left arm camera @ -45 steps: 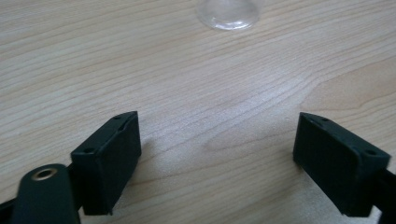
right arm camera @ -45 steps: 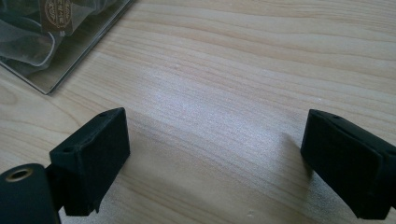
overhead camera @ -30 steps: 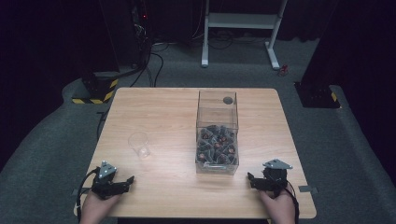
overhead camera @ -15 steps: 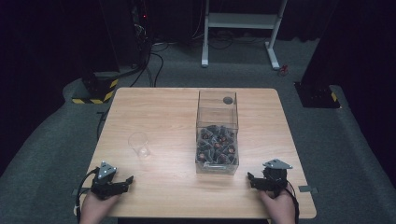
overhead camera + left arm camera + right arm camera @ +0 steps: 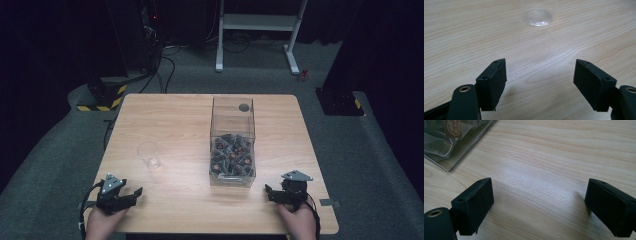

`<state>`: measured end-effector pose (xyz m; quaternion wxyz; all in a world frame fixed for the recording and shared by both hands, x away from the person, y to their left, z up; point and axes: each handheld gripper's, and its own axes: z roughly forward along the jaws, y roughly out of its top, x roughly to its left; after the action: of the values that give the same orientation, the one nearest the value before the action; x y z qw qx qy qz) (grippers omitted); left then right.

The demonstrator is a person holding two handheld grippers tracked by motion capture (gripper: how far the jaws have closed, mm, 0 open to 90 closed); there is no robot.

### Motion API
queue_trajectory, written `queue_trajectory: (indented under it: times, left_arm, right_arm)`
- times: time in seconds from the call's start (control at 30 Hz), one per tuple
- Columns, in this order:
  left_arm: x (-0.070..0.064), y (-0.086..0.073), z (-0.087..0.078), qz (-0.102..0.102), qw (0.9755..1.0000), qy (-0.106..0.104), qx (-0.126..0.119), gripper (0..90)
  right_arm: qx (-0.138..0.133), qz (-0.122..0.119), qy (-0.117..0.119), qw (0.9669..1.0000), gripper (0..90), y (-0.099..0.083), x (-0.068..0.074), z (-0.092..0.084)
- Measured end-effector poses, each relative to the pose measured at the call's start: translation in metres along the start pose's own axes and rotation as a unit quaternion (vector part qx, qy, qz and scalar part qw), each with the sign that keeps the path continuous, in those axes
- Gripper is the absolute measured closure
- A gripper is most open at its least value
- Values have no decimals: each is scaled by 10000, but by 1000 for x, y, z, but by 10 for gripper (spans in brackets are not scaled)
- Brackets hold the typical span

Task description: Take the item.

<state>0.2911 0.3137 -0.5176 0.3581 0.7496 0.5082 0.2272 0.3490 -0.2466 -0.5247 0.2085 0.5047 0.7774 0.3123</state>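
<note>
My left gripper point(image 5: 131, 194) rests near the table's front left corner, held by a hand. Its jaws have just been closing a little but stand open point(image 5: 540, 85), with bare wood between them. A clear plastic cup point(image 5: 149, 154) stands upright a short way beyond it; its base point(image 5: 537, 17) shows at the top of the left gripper view. My right gripper point(image 5: 270, 192) sits near the front right corner, open point(image 5: 541, 207) over bare table. A clear box point(image 5: 232, 145) of small dark packets stands mid-table, its corner point(image 5: 456, 142) at the upper left of the right gripper view.
The wooden table point(image 5: 185, 120) has open surface between cup and box and along the front edge. A small dark round thing point(image 5: 244, 107) shows at the far end of the box. Beyond the table lie cables, a white desk frame point(image 5: 257, 30) and dark equipment on grey carpet.
</note>
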Motion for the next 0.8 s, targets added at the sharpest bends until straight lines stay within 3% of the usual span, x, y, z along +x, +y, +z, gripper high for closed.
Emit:
queue_trajectory:
  times: [0.47,0.5,0.6,0.8]
  left_arm:
    - [-9,13,-2,162,9996,-154,-149,295]
    - [-13,16,-4,219,9994,-30,-260,295]
    - [-17,18,-6,261,9991,31,-335,305]
    - [-21,28,-8,218,9990,-159,-355,303]
  right_arm:
    - [1,0,1,10000,82,0,0,0]
    - [1,0,0,10000,82,0,0,0]
    - [1,0,-1,10000,82,0,0,0]
    - [2,0,0,10000,82,0,0,0]
